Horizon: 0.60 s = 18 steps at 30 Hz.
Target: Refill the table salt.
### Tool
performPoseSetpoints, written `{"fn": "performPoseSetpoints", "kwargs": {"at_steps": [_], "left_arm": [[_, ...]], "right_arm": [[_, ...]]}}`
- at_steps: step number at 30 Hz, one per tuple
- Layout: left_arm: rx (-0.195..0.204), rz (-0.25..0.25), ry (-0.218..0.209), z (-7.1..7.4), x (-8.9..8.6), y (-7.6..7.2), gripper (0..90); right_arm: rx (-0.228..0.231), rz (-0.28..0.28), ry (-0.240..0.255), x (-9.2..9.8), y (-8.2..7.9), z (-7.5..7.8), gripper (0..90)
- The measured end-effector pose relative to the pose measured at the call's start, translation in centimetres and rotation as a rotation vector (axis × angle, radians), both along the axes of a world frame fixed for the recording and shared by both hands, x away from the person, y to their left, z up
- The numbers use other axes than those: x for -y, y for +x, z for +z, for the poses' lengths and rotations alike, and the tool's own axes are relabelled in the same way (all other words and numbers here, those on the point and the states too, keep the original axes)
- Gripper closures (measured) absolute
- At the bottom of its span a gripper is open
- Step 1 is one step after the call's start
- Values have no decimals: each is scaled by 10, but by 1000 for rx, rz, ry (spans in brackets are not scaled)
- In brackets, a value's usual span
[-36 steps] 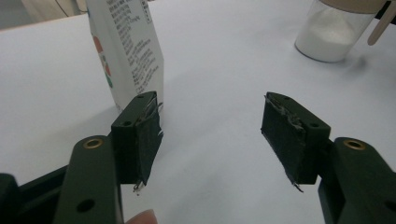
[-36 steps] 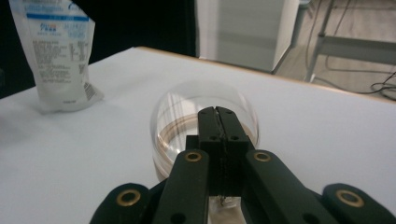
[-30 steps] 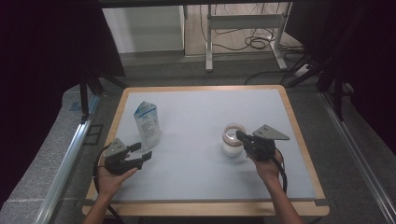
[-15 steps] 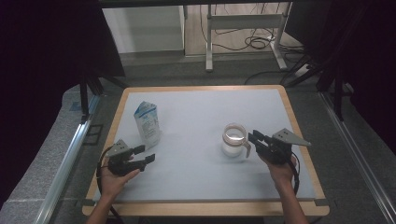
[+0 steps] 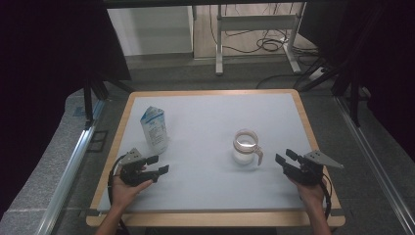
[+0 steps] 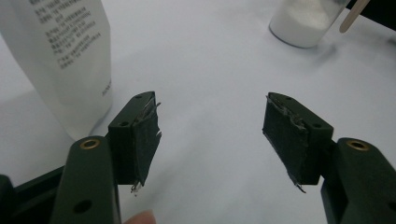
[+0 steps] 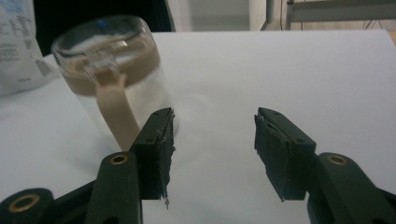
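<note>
- The glass jug (image 5: pixel 245 148) stands upright on the white bench (image 5: pixel 210 117), right of the middle, with a tan band round its rim and a tan handle that faces the person's right-hand side.
- White contents fill the lower part of the jug; the upper part is clear glass.
- The right gripper (image 5: pixel 286 160) rests low over the bench near the right edge, just to the right of the jug and apart from it. Its jaws have just been opening and now stand wide, with nothing between them.
- In the right gripper view the jug (image 7: pixel 114 79) sits left of the left jaw, its handle pointing toward the camera; the right gripper (image 7: pixel 214 140) frames bare bench surface.
- The left gripper (image 5: pixel 159 165) lies near the front left of the bench, held by the person's left hand (image 5: pixel 125 188), jaws spread wide and holding nothing.
- A milk carton (image 5: pixel 154 129) stands upright just beyond the left gripper, well apart from the jug.
- In the left gripper view the carton (image 6: pixel 60 51) stands beside the left jaw, not between the jaws, and the jug (image 6: pixel 306 21) shows far off at the upper right.
- The person's right hand (image 5: pixel 313 193) grips the right gripper from below.
</note>
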State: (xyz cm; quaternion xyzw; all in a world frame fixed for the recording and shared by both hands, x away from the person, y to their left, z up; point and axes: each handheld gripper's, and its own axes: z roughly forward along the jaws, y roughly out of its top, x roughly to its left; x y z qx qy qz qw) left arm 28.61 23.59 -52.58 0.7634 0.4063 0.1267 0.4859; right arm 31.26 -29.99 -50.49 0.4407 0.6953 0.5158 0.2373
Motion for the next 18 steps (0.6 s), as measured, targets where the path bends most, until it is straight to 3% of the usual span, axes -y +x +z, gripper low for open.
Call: {"fn": "performPoseSetpoints", "kwargs": {"at_steps": [8,18], "left_arm": [[-24,-11,3,-7,4,0,357],[-39,-23,10,-10,8,1,357]], "right_arm": [[-34,-7,-72,5,-2,-13,428],[-57,4,-95,0,-1,-18,391]]}}
